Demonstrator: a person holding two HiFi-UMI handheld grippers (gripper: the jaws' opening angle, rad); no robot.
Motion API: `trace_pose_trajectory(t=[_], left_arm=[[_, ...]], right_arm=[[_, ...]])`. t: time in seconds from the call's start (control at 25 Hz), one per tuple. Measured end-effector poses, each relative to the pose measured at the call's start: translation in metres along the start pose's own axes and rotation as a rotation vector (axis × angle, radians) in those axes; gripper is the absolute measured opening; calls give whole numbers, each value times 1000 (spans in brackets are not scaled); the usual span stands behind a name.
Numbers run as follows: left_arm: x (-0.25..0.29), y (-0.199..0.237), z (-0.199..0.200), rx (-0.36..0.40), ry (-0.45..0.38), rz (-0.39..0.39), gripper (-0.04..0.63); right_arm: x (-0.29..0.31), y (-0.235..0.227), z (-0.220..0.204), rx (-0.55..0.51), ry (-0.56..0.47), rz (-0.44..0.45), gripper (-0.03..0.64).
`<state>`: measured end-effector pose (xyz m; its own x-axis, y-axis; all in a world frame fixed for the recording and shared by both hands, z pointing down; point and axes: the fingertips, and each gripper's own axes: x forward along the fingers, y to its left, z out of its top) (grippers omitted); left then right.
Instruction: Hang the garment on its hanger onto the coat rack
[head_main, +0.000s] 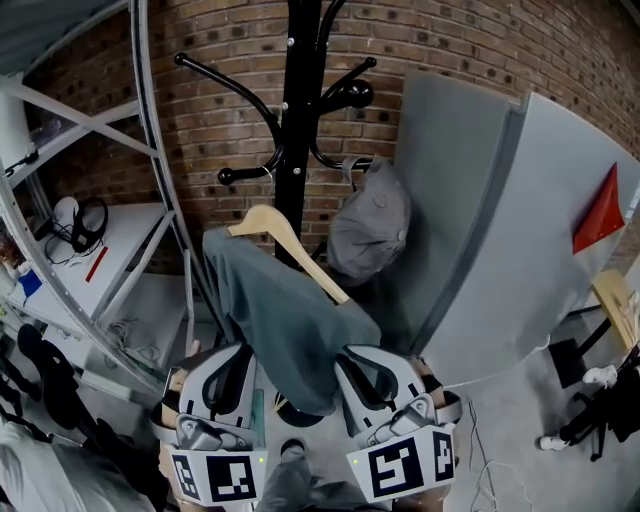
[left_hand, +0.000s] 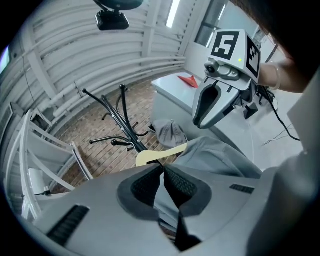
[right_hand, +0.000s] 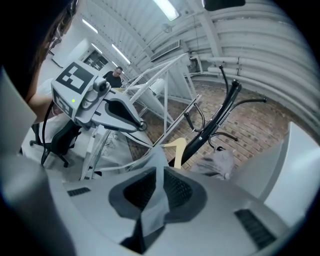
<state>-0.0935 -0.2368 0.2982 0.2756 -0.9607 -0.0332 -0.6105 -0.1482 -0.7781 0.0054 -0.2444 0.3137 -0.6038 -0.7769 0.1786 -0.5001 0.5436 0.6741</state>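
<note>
now pinched by left hand-held gripper (head_main: 233, 372) and right hand-held gripper (head_main: 368, 372): soft grey-green cloth garment (head_main: 290, 320) draped on curved pale wooden hanger (head_main: 272, 222).

One coat rack (head_main: 298, 120) is standing; one cap (head_main: 370, 225) is hanging on it, one wooden hanger (head_main: 285, 235) bearing one garment (head_main: 290, 330) is showing in front of it, and two grippers, left gripper (head_main: 235, 355) and right gripper (head_main: 362, 360), below it.
</note>
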Motion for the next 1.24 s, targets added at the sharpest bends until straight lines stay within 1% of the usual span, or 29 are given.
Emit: trace_pose_trajectory(t=[0.12,0.36,0.52,0.64,0.76,0.92,1.04,1.12,1.24], left_arm=[[-6,-3,3,-5,-6,-7,5],[-16,-11,5,-35,-19,-34,5],[-22,-12,13,-91,-70,-39,3],[-25,-7,21,-112,-95,-40,3],[-25,-4,23,-110,-88,-45,3],[-24,-8,11,-143,-43,-52,3],[-23,0,10,-161,-41,-15,3],[-23,9,12,-165,-61,16,3],[-23,16,13,-184,-89,30,3]], right_arm=[[-4,3,2,10,-3,-4,54],[-10,11,3,12,-2,2,44],[-13,12,2,6,2,3,43],[-14,13,3,5,3,6,43],[-14,15,3,9,10,17,43],[-13,17,3,10,14,25,41],[-13,18,2,9,20,27,41],[-12,18,2,9,22,26,41],[-12,19,2,6,23,25,41]])
